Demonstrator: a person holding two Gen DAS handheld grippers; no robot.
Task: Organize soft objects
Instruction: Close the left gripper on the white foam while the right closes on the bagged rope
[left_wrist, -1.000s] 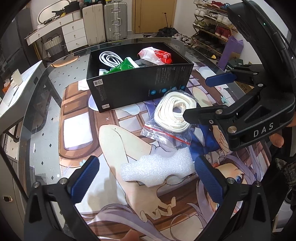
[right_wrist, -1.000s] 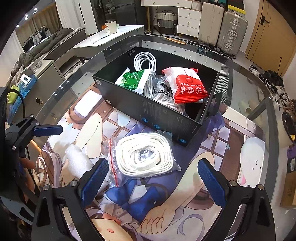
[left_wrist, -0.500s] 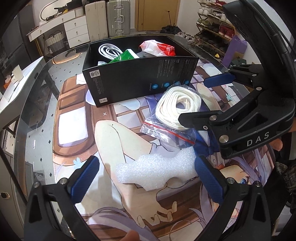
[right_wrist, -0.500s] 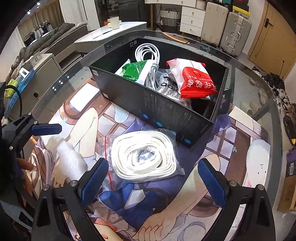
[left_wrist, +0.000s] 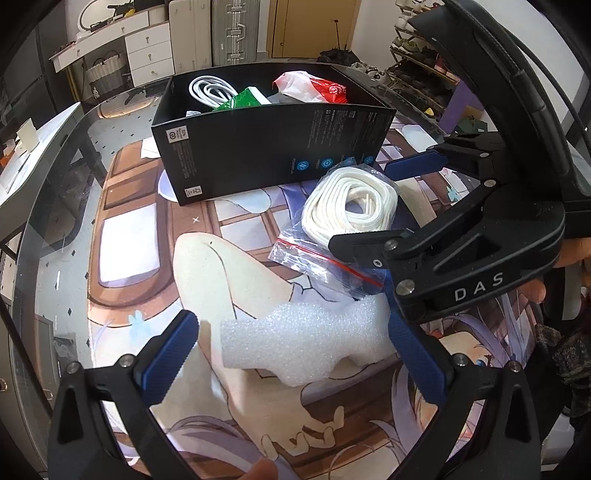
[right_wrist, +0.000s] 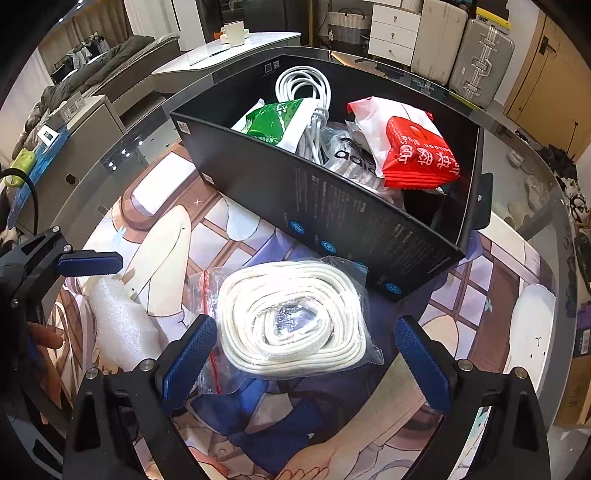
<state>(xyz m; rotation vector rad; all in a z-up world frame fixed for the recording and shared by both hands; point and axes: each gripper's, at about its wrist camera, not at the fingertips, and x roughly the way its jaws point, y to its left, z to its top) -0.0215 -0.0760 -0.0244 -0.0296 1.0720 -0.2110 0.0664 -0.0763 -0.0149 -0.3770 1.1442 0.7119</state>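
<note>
A white foam piece (left_wrist: 303, 339) lies on the printed mat between the blue pads of my open left gripper (left_wrist: 295, 350), which straddles it without touching. A clear zip bag of coiled white rope (right_wrist: 291, 314) lies just in front of the black box (right_wrist: 332, 206). My right gripper (right_wrist: 304, 354) stands open around the bag's near half. In the left wrist view the right gripper (left_wrist: 388, 201) hangs over the rope bag (left_wrist: 351, 206). The foam (right_wrist: 118, 321) also shows in the right wrist view. The box (left_wrist: 266, 147) holds a white cable, a green packet and a red-and-white packet.
The printed mat (left_wrist: 133, 236) covers a round glass table (left_wrist: 55, 192) whose edge curves close on the left. A low white cabinet (right_wrist: 92, 122) and a counter with a mug stand beyond it. Suitcases and drawers line the far wall.
Both grippers have come lower and closer: the left over the foam piece, the right over the rope bag. Both stay open, and nothing on the mat has moved.
</note>
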